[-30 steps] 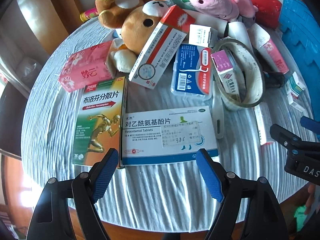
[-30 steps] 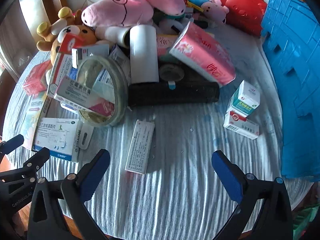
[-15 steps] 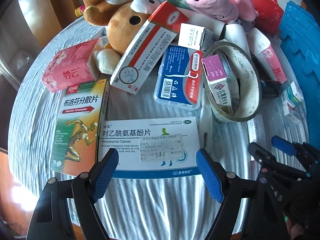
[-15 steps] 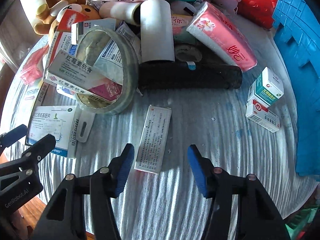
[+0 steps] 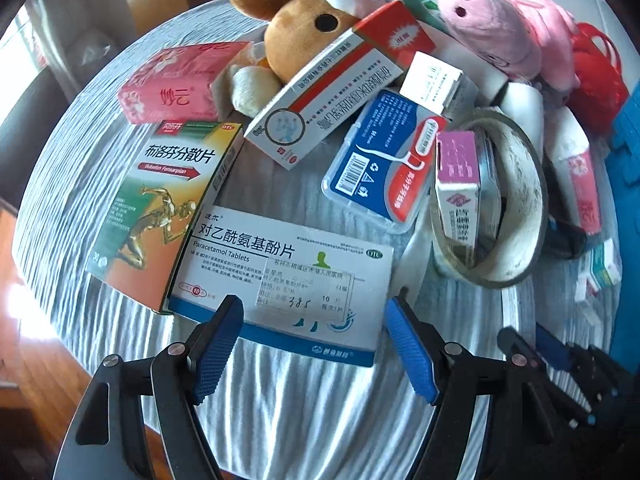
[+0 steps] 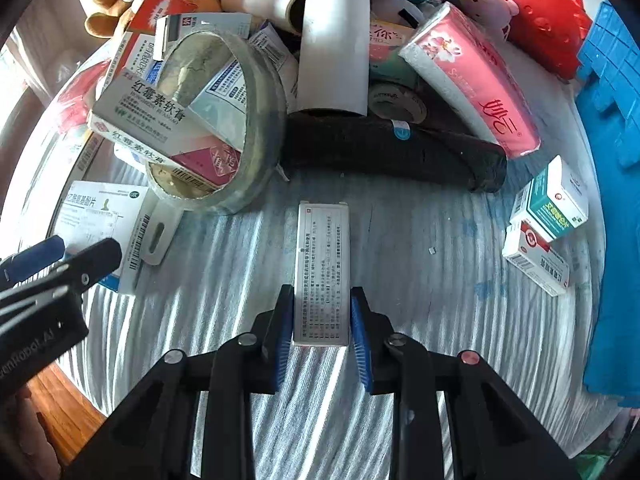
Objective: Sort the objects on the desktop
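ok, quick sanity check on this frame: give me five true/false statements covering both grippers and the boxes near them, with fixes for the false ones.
1. The right gripper has closed on the narrow white box. True.
2. The left gripper is clamped on the paracetamol box. False: its jaws are wide open, straddling the box's near edge.
3. The purple-ended box stands inside the tape roll. True.
4. The ibuprofen box lies to the right of the paracetamol box. False: it lies to its left, against it.
5. The black roll lies beyond the narrow white box. True.
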The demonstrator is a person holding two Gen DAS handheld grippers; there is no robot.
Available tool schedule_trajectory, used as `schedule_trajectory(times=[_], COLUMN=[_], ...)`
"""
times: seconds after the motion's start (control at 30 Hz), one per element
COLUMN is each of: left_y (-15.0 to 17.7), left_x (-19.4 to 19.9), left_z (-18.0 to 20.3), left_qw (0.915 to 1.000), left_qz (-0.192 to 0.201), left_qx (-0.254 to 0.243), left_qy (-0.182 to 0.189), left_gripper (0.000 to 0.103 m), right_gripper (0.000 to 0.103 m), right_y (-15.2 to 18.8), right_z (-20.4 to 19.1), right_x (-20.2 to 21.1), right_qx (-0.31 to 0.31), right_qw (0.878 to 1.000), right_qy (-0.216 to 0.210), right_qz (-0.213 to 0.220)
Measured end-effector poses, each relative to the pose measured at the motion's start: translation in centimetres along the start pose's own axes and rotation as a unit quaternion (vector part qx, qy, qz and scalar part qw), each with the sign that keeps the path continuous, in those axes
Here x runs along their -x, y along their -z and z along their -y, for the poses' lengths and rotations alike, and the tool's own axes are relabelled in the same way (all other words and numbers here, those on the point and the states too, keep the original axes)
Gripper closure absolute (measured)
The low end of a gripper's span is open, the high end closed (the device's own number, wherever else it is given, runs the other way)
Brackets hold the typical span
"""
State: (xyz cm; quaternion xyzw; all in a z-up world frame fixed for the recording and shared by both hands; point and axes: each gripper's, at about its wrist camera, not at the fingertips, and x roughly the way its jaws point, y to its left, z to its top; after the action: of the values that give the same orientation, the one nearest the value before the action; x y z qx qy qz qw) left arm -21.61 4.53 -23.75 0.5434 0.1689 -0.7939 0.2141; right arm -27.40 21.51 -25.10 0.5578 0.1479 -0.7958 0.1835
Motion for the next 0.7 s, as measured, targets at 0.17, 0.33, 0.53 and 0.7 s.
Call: schedule_trajectory(times=[0.17, 0.33, 0.53, 0.7], left_y=[0.6, 2.2, 5.7, 6.3], left_x=[0.1, 1.5, 4.2, 4.2], left_z=[1.9, 3.8, 3.5, 1.1], left_qw=[0.9952, 0.9873, 0.9799, 0.9719], left_qz=[0.014, 0.050, 0.063, 0.032], left_qx=[0.078, 0.128, 0.164, 0.219], left_qy=[-0.058, -0.080, -0.094, -0.079], left_gripper=[0.029, 0.061, 0.085, 0.085], right_gripper=[0.077, 0.077, 0.077, 0.077], right_y=[-1.0, -1.6, -1.3, -0.7], right_z=[1.8, 3.1, 3.9, 3.5], right_x=[-0.3, -0.3, 0.2, 0.7], right_qx=[0.061, 0.128, 0.154, 0.182], right_qw=[0.998, 0.990, 0.982, 0.975], right_qy=[-0.018, -0.055, -0.100, -0.118], right_qz=[0.005, 0.020, 0.042, 0.051])
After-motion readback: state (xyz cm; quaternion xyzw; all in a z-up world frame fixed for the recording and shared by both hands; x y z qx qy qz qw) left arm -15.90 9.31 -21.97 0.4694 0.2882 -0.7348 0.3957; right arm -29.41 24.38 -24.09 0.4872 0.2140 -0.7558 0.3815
